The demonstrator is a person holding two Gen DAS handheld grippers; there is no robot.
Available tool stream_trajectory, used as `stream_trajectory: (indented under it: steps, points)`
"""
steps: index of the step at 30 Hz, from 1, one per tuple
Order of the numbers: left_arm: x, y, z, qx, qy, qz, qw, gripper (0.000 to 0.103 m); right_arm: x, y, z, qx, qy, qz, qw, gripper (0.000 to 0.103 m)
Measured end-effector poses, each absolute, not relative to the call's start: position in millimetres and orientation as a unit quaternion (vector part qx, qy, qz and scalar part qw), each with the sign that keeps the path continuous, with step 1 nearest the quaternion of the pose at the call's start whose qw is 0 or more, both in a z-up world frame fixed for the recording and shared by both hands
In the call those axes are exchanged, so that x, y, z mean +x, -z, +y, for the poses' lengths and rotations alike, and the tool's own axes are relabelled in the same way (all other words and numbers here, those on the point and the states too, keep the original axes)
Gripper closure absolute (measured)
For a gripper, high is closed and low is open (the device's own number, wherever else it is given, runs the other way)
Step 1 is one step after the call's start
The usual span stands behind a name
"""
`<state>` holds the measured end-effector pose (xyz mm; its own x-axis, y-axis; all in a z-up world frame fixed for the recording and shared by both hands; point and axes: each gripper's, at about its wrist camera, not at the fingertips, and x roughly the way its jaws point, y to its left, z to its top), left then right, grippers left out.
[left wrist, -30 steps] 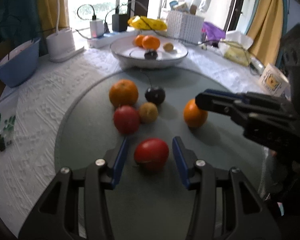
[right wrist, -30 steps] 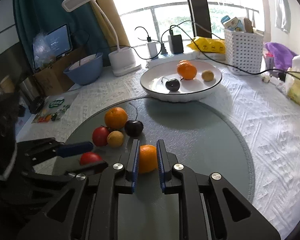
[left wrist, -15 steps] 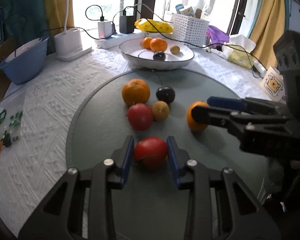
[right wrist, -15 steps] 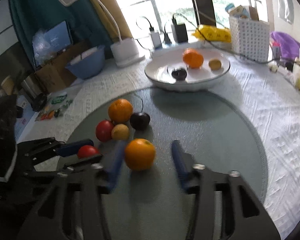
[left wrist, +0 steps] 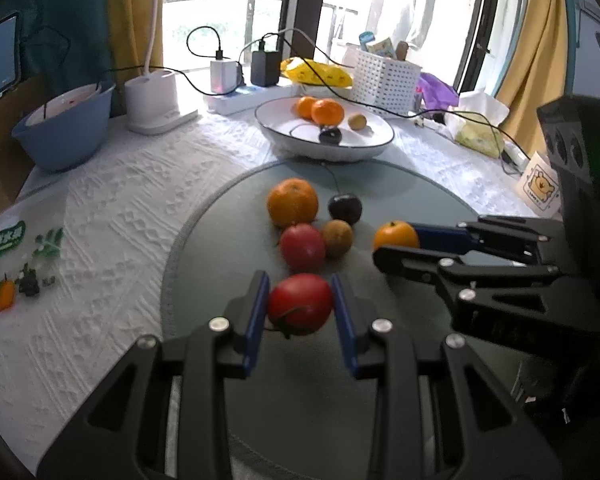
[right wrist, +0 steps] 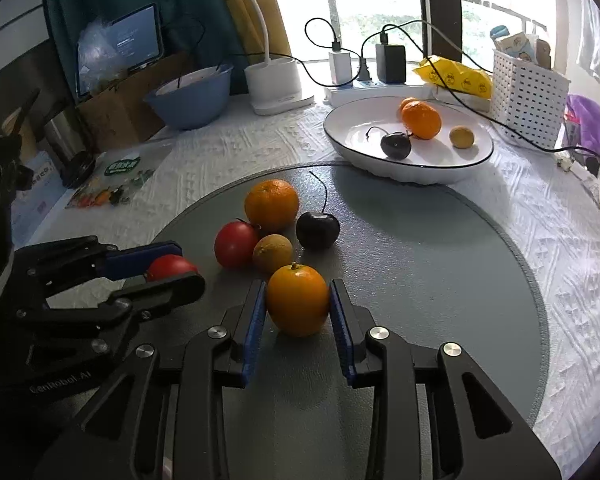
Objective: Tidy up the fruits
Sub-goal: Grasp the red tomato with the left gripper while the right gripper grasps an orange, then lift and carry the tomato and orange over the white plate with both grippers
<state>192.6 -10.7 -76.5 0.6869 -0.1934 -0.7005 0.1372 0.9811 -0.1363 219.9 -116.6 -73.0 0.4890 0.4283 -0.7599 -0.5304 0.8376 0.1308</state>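
On the round grey mat (left wrist: 220, 240) my left gripper (left wrist: 300, 312) is shut on a red tomato (left wrist: 300, 304), its blue pads pressing both sides. To its right, my right gripper (right wrist: 298, 308) has an orange (right wrist: 297, 304) between its pads; the jaws are closing and both pads touch the fruit. Just beyond lie a large orange (right wrist: 271, 204), a red fruit (right wrist: 236, 242), a small brown fruit (right wrist: 272, 253) and a dark cherry (right wrist: 317, 229). The white plate (right wrist: 340, 136) at the back holds oranges (right wrist: 422, 120), a cherry (right wrist: 396, 146) and a small yellow fruit (right wrist: 461, 137).
A blue bowl (left wrist: 64, 132) and a white lamp base (left wrist: 152, 98) stand at the back left. A power strip (left wrist: 244, 100) with chargers and trailing cables lies behind the plate, and a white basket (left wrist: 384, 80) to its right. A mug (left wrist: 540, 190) stands at the far right.
My left jaws have closed onto the tomato. My right gripper, shut behind the orange a second ago, opened, moved forward around it and has closed in on its sides.
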Motion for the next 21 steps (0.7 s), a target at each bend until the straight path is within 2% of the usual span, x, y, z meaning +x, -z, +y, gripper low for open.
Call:
stream_trajectory:
  steps: [21]
  points:
    - [218.9,48.2,-20.5,-0.017,0.101,0.356,0.929,0.07,238.2,28.5,-138.8,-0.052,-0.268,0.365,0.89,0.069]
